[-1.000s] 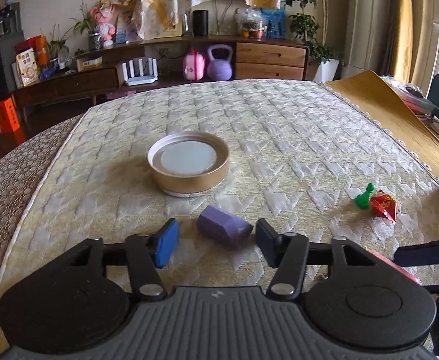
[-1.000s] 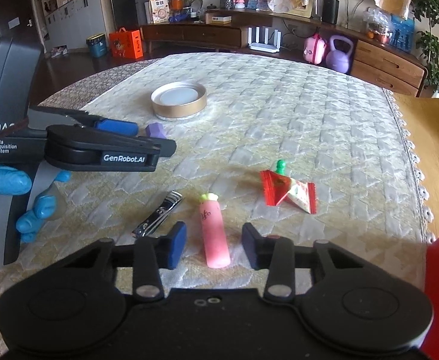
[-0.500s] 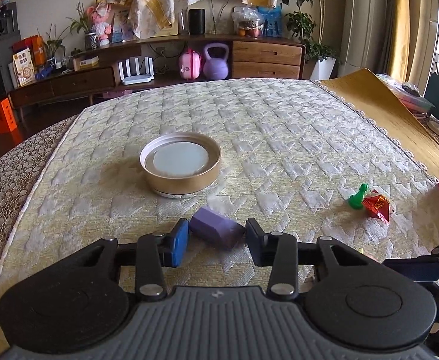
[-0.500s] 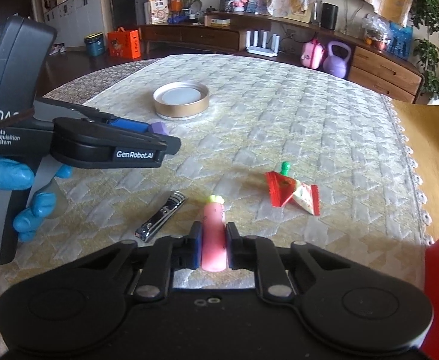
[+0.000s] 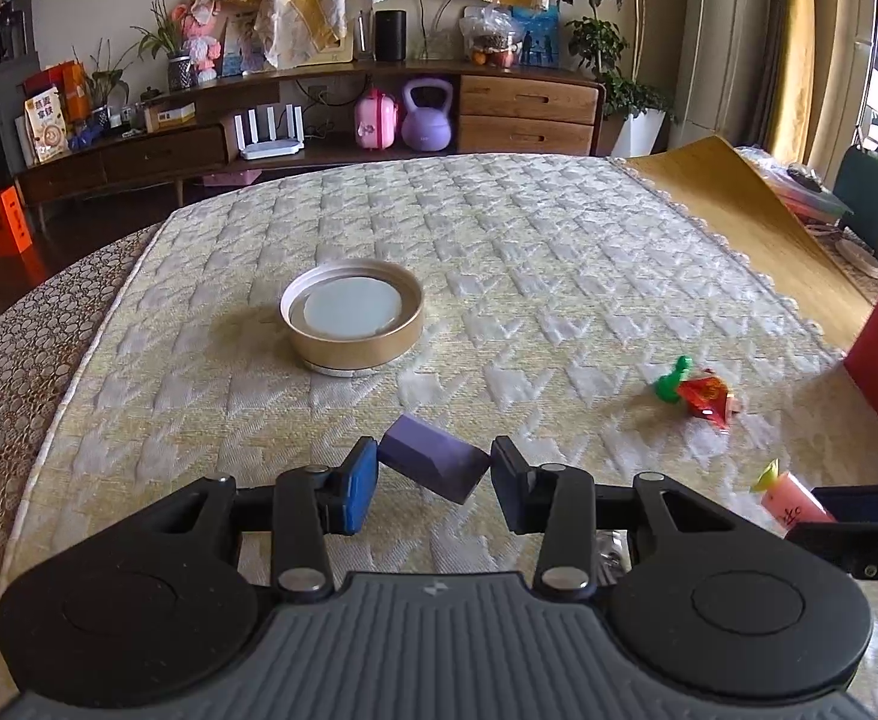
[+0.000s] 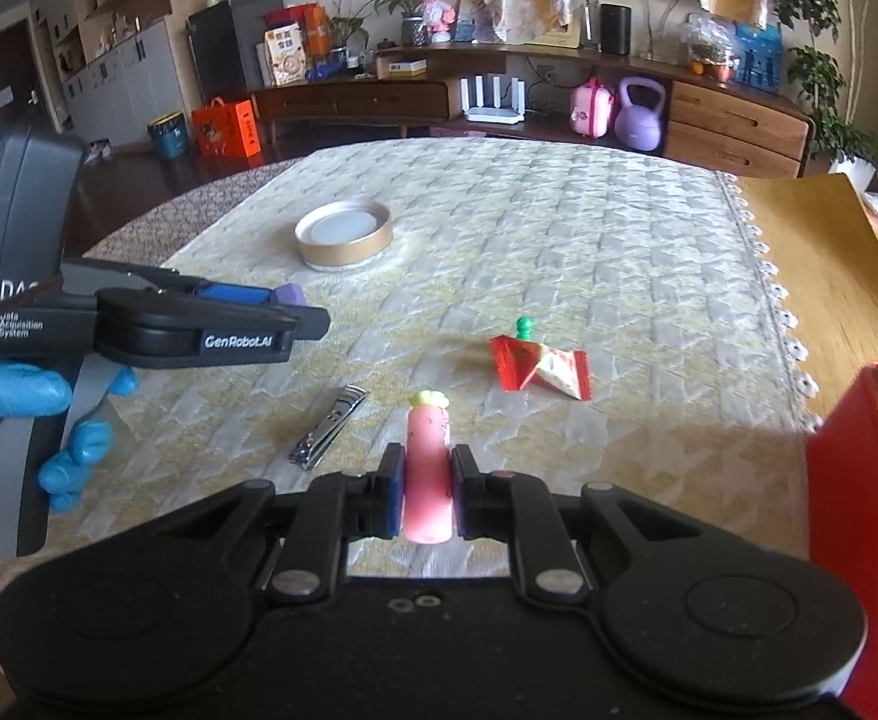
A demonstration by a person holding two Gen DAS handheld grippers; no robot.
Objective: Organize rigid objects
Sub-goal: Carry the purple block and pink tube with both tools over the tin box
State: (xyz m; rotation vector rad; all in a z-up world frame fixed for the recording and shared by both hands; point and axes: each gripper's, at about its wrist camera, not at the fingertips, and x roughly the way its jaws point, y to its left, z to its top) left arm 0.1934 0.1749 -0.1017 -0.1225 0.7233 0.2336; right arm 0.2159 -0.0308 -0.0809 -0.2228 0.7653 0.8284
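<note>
My left gripper [image 5: 432, 480] is shut on a purple block [image 5: 432, 463], which sits tilted between the blue pads just above the quilted cloth. The right wrist view shows this gripper from the side [image 6: 294, 312], with the purple block [image 6: 288, 294] at its tip and a blue-gloved hand [image 6: 12, 390] on its handle. My right gripper [image 6: 428, 495] is shut on a pink tube-shaped toy [image 6: 428, 462] with a yellow-green top. That toy [image 5: 790, 498] also shows at the right edge of the left wrist view.
A round gold lid [image 5: 351, 315] lies open side up farther back on the cloth. A nail clipper [image 6: 327, 435] lies left of the pink toy. A green pawn [image 6: 523, 327] and a red packet [image 6: 538, 363] lie to the right. A red box [image 6: 853, 510] stands at the right edge.
Both grippers went from open to shut, the left on the purple block, the right on the pink toy. Both have since risen a little with their objects.
</note>
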